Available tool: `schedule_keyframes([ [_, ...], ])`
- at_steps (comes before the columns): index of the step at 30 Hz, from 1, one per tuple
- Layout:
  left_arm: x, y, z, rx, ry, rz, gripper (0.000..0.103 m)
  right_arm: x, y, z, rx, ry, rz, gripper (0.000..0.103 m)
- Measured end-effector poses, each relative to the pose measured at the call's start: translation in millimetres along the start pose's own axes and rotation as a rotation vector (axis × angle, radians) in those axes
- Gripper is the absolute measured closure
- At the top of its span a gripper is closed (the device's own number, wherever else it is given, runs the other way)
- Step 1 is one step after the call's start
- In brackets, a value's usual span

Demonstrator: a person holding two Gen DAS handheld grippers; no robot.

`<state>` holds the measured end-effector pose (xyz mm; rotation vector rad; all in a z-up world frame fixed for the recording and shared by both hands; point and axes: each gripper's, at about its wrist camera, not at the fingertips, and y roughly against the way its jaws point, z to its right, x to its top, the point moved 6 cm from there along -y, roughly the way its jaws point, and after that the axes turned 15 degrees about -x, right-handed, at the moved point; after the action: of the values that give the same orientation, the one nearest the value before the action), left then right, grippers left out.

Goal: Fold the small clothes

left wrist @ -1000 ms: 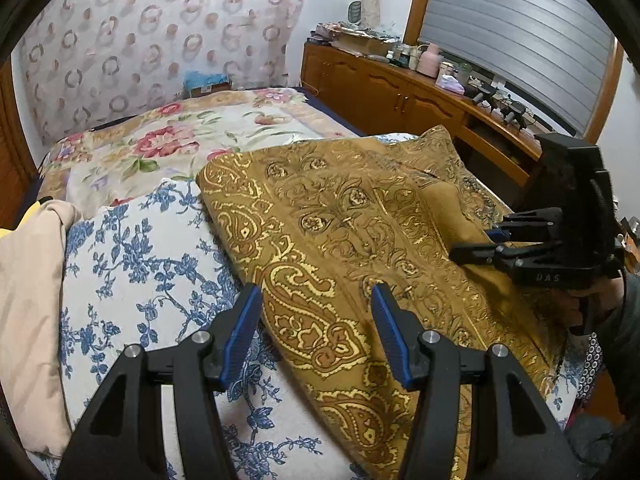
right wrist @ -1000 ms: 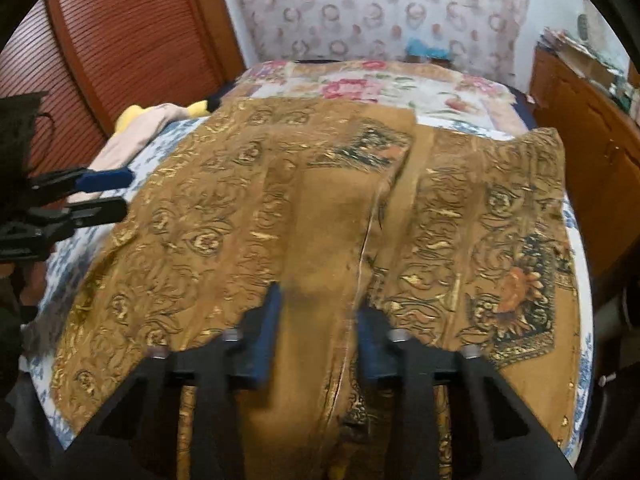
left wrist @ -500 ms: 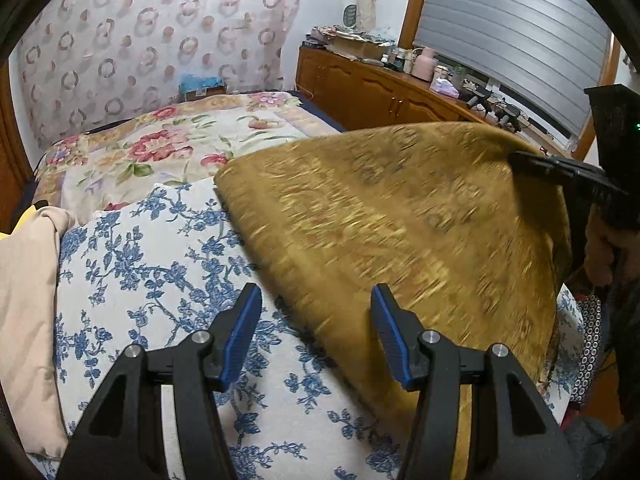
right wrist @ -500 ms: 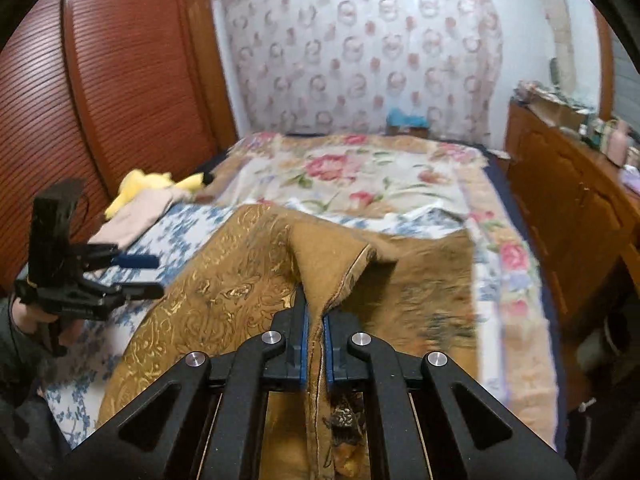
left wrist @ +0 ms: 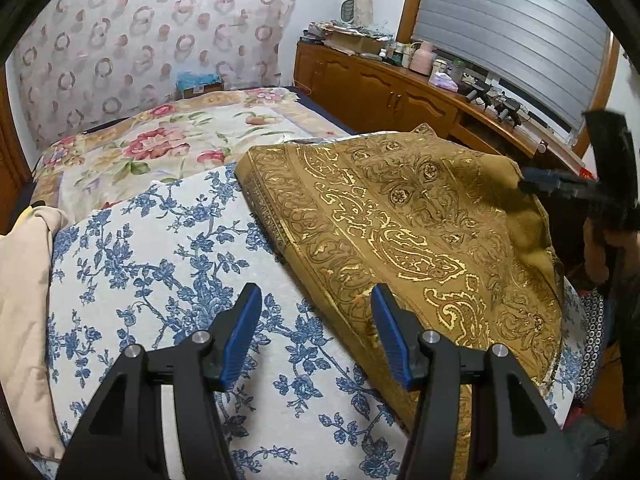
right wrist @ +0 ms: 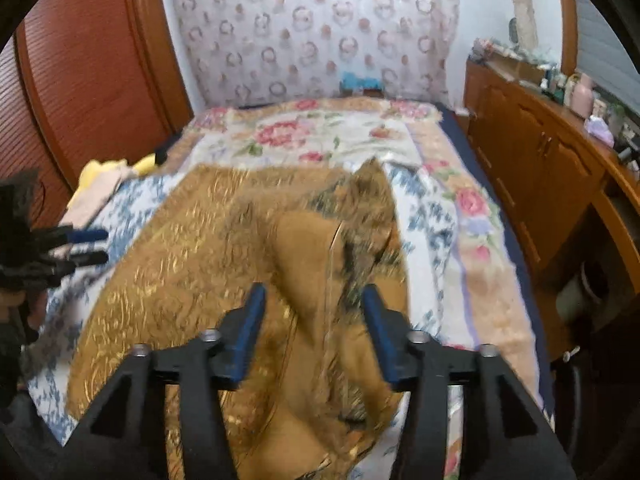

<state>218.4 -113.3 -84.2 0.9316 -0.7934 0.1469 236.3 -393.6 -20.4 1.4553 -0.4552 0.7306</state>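
Garment is lying folded ahead of the wide-spread left gripper, bunching up between the equally wide fingers of the right gripper.

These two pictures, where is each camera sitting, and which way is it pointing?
Left wrist view: sits on the left gripper, looking across the bed toward the wall; its open fingers frame the gold cloth, and the right gripper shows at the right edge.
Right wrist view: sits on the right gripper, looking up the bed over the same cloth; its fingers are open, and the left gripper shows at the left edge.
Shared: cloth, bed, patterned wall, wooden cabinet.
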Motion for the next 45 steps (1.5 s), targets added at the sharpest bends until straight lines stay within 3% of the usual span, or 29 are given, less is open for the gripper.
schedule_keyframes([
  [7, 0.0, -2.2, -4.5, 0.01, 0.01, -0.003, 0.047, 53.9, 2.3, 8.5, -0.009, 0.019, 0.088, 0.049],
  [13, -1.4, -9.1, -6.5, 0.014, 0.016, -0.02, 0.047, 85.5, -40.3, -3.7, -0.035, 0.102, 0.068, 0.05],
  [15, -2.2, -10.7, -7.9, 0.016, 0.019, -0.025, 0.047, 89.8, -56.9, -5.5, -0.04, 0.118, 0.05, 0.056],
  [22, -4.2, -18.6, -13.3, 0.014, 0.036, -0.044, 0.047, 81.7, -110.7, -10.5, -0.003, 0.134, -0.061, 0.06],
  [35, -8.2, -31.5, -16.6, -0.001, 0.053, -0.068, 0.047, 59.8, -134.7, -19.6, 0.042, 0.163, -0.157, 0.061],
  [36, -8.3, -31.2, -16.6, 0.0, 0.053, -0.067, 0.047, 60.2, -132.8, -21.4, 0.05, 0.171, -0.151, 0.076],
  [38, -7.7, -31.1, -15.9, 0.002, 0.051, -0.066, 0.047, 64.2, -124.4, -25.7, 0.043, 0.207, -0.115, 0.089],
  [43, -6.5, -25.3, -16.0, 0.011, 0.045, -0.046, 0.047, 86.8, -90.2, -29.1, 0.001, 0.223, 0.033, 0.095],
  [45, -6.0, -23.1, -15.2, 0.01, 0.042, -0.042, 0.047, 98.6, -70.7, -30.0, -0.066, 0.237, 0.129, 0.095],
])
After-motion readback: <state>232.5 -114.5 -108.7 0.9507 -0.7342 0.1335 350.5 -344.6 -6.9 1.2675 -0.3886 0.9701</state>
